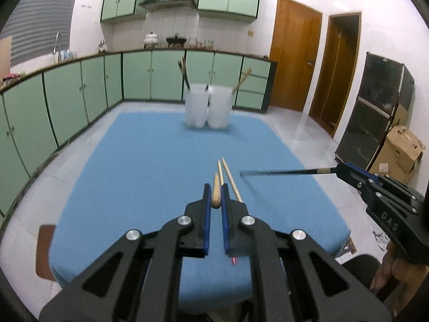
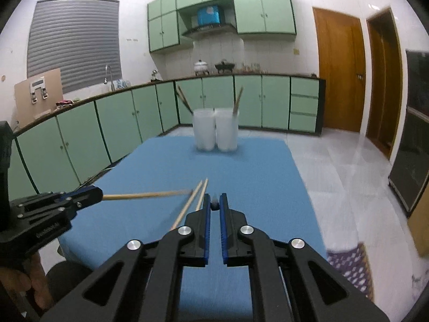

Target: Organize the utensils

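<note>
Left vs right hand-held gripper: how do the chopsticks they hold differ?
The left hand-held gripper is shut on a light wooden chopstick; the right hand-held gripper is shut on a black chopstick. The wooden one points toward the right gripper, the black one toward the left. Both are held by one end, roughly level over the blue tablecloth.

Matt blue cloth (image 1: pixel 150 161) covers the table; pale wooden chopsticks (image 1: pixel 230 178) lie on it, frosted plastic cups (image 1: pixel 207 107) behind, floor tiles (image 2: pixel 348 166) glossy.
</note>
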{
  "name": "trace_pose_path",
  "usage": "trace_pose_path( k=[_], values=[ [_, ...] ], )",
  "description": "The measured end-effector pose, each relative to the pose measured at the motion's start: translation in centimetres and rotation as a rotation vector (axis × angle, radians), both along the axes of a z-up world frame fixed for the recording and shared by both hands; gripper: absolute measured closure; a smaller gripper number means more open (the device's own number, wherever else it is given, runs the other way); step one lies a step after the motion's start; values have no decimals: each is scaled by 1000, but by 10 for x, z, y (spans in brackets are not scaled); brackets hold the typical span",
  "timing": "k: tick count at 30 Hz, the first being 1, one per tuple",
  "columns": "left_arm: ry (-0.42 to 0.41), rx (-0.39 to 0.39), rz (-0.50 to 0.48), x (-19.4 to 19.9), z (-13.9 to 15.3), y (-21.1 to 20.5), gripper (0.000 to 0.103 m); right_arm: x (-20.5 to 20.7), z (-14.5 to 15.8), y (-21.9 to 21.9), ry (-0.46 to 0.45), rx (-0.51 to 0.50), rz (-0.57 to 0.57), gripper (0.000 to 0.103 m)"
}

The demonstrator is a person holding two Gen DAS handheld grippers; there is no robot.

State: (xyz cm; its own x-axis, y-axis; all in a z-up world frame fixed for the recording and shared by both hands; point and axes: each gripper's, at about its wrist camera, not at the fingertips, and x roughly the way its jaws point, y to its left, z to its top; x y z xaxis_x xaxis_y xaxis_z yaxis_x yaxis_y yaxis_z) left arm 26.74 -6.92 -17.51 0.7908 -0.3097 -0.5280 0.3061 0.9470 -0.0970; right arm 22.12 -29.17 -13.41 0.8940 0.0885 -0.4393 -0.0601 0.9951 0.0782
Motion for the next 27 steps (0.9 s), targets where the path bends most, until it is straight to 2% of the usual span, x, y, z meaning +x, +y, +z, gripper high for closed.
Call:
trace_pose_path(
  k=[3,8,10,14,16,17,18,20,23,25,27],
  values=[
    [-32,5,-5,11,21,2,97,14,17,1,-3,-25,30,97],
    [-38,3,-24,39,46,3,97,53,42,3,31,-56,87,97],
    [-28,6,-27,54,51,3,98,68,51,2,40,-68,96,97],
    [-19,-28,-24,57,54,15,98,83,57,2,53,-71,105,97],
    [-12,-50,-33,45,44,20,95,82,54,1,56,-59,106,97],
    [-7,-44,-40,34,33,24,86,80,51,-1,54,-60,104,96],
    [-4,-28,-52,23,22,27,70,77,48,-1,50,-59,102,96],
    [14,28,-60,-3,-9,35,58,74,46,-5,50,-48,102,96],
    [151,86,-85,-25,-60,45,58,72,45,-7,50,-41,98,96],
    [209,121,-90,-33,-83,48,58,71,44,-9,50,-30,93,96],
    [239,118,-86,-33,-96,50,58,72,45,-11,52,-16,86,96]
  ],
)
